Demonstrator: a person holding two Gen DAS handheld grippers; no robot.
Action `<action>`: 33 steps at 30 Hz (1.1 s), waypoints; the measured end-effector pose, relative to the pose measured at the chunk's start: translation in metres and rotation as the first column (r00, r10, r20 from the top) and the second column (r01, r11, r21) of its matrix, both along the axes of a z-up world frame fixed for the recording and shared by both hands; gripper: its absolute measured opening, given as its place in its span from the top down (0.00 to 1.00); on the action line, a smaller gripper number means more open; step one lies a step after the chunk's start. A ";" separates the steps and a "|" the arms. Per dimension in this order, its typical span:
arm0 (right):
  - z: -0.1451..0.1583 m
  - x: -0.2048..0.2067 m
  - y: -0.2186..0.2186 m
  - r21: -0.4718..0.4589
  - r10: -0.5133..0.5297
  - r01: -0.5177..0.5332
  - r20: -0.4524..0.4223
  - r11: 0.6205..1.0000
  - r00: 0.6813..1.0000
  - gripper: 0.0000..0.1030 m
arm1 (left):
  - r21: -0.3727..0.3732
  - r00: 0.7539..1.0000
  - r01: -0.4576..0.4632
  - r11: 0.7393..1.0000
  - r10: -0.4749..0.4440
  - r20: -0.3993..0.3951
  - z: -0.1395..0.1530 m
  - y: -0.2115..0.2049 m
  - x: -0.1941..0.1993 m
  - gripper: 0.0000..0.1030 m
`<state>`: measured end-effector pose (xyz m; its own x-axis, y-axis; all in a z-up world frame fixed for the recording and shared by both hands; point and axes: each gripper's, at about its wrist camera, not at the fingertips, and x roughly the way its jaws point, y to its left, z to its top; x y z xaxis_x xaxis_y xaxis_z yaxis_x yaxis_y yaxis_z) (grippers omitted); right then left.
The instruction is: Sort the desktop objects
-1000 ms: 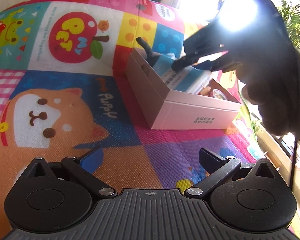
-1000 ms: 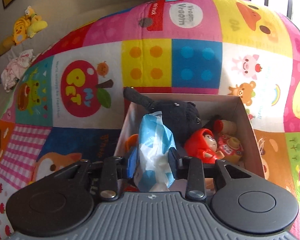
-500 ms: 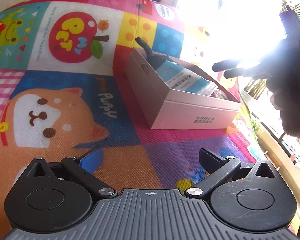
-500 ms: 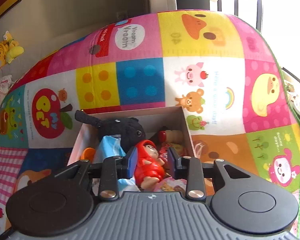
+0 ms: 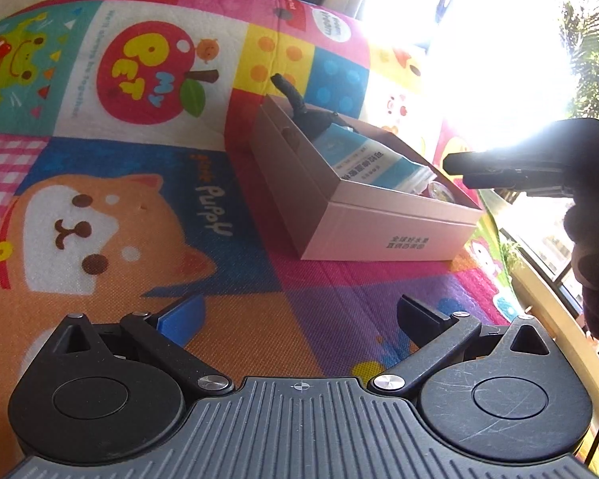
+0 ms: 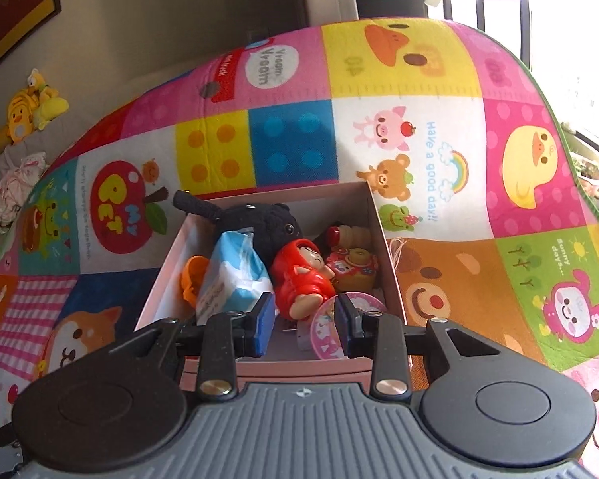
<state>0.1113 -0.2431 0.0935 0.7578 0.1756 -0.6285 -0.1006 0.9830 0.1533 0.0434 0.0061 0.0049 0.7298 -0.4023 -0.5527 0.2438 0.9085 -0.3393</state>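
1. Since a second ago the right tool (image 6: 304, 324) has let go of the blue-and-white tissue pack (image 6: 235, 277) and pulled back out of the box (image 6: 386, 255); its fingers now stand parted with nothing between them, hanging over the box's near edge, lower centre of the right wrist view.
2. Left tool (image 5: 297, 319): unchanged, spread wide and empty, low over the play mat (image 5: 139, 199), bottom centre of the left wrist view.
3. Left of frame, right wrist view: orange toy (image 6: 193, 281) against the box's left wall, tissue pack leaning just beside it.
4. Centre: black plush (image 6: 259, 223) at the back of the box, one limb sticking out over the rim; red hooded doll (image 6: 305, 279) lying in front of it, touching the pack.
5. Right of centre: small pink-and-yellow toy (image 6: 353, 267) beside the doll; a round pink item (image 6: 339, 325) at the box's near end, partly behind the right finger.
6. Left wrist view: box sits centre-right on the mat, pack and plush showing above the rim; the right tool (image 5: 499, 167) appears dark against window glare at the right edge, held above the box's right end.
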 end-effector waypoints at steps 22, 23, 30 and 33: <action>-0.082 -0.139 0.005 -0.037 0.001 -0.003 -0.067 0.999 0.998 0.00 | 0.326 0.975 -0.213 0.921 0.224 0.004 0.003 -0.015 -0.046 0.00; -0.084 -0.132 0.007 -0.068 -0.005 -0.001 -0.077 0.998 0.997 0.00 | 0.330 0.974 -0.215 0.919 0.227 0.003 0.002 -0.019 -0.040 0.00; -0.089 -0.098 0.028 -0.154 0.030 -0.041 -0.074 0.987 0.997 0.00 | 0.345 0.971 -0.232 0.910 0.239 0.022 -0.002 -0.031 -0.019 0.00; -0.090 -0.092 0.030 -0.152 0.031 -0.040 -0.061 0.988 0.998 0.00 | 0.344 0.971 -0.231 0.910 0.238 0.023 -0.002 -0.031 -0.020 0.00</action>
